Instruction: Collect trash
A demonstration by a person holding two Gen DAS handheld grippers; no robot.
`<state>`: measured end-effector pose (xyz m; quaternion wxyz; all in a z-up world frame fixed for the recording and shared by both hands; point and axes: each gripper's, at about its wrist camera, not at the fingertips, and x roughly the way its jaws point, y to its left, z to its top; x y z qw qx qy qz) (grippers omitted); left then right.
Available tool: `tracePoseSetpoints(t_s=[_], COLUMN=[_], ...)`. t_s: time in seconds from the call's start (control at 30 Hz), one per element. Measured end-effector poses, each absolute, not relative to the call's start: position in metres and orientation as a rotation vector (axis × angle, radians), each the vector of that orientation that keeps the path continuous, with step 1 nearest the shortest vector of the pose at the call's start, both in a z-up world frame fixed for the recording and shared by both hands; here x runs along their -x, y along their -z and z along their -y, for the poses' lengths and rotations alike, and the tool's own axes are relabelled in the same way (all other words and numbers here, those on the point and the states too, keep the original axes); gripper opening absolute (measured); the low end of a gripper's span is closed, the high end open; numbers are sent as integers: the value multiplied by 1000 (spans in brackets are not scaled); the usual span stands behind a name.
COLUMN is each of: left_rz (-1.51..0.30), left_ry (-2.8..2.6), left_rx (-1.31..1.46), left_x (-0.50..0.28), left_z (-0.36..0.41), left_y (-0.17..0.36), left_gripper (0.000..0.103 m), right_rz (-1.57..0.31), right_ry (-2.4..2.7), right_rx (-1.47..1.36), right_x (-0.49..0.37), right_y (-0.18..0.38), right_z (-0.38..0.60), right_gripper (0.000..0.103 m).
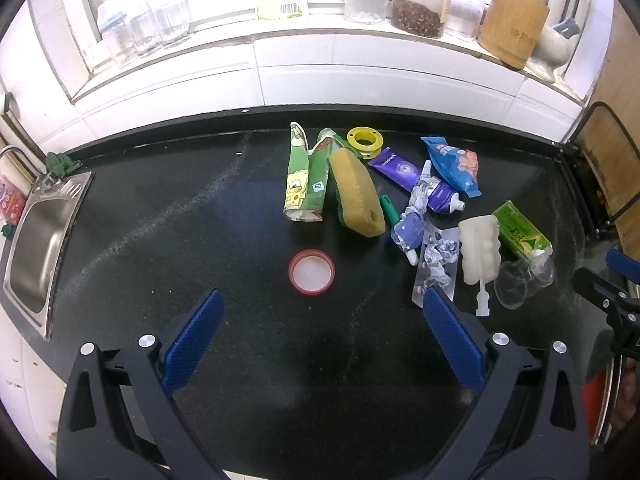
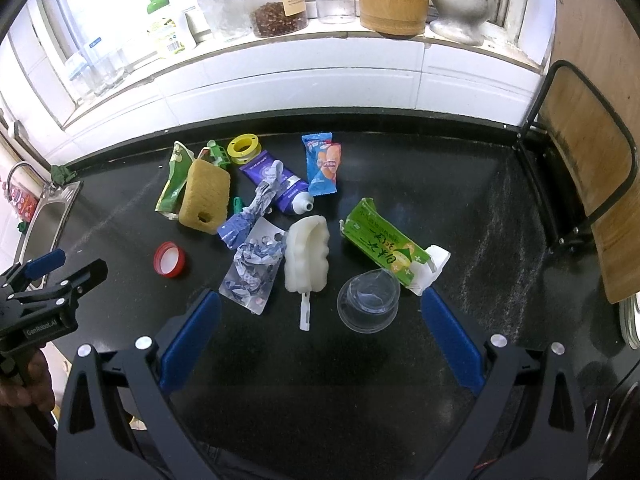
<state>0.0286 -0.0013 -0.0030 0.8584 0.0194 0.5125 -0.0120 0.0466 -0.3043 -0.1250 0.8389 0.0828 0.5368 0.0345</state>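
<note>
The trash lies scattered on the black countertop [image 1: 160, 220], ahead of both grippers. Nearest the left gripper [image 1: 322, 312] is a red jar lid [image 1: 312, 271], lying flat, white inside up, just beyond the gap between the jaws and touching neither. Those jaws stand wide apart and hold nothing. Past the lid lie a yellow sponge [image 1: 357, 193] and a flattened green cartoon carton [image 1: 302, 176], with a yellow spool [image 1: 363, 138] behind them. To the right of the jaws' line are a purple tube [image 1: 416, 180], a blue snack packet [image 1: 454, 166] and crumpled blue-and-white wrappers [image 1: 412, 220]; the tip of the right-hand blue finger pad [image 1: 452, 336] overlaps a clear blister card [image 1: 436, 268] in the picture, though contact cannot be told.

The right gripper [image 2: 320, 312] is likewise spread wide and empty. Just ahead of its gap sits a clear plastic cup [image 2: 368, 300], lying beside a torn green drink carton [image 2: 384, 244] that runs toward the right-hand jaw. Left of the cup lies a white foam brush head [image 2: 308, 256], its short handle pointing back at the jaws.

The left wrist view alone shows most of the steel sink [image 1: 36, 240], far to the left of the jaws, and catches the right gripper at its right edge. The right wrist view alone shows a stone mortar [image 2: 460, 0] on the sill and a wooden board in a black frame [image 2: 592, 184] to the right, and sees the left gripper side-on at lower left.
</note>
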Motion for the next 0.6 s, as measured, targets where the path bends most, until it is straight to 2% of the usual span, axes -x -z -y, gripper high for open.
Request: tracePoseSetpoints(t_s=[0.6], left_rz=[-1087], left_ry=[25], left_rx=[-39], left_x=[-34], left_z=[1], left_y=[7], left_gripper=[97], right_rz=[-1142], right_ry=[-74], right_rx=[-179], right_x=[-51], right_y=[127], right_z=[305], right_gripper=[97])
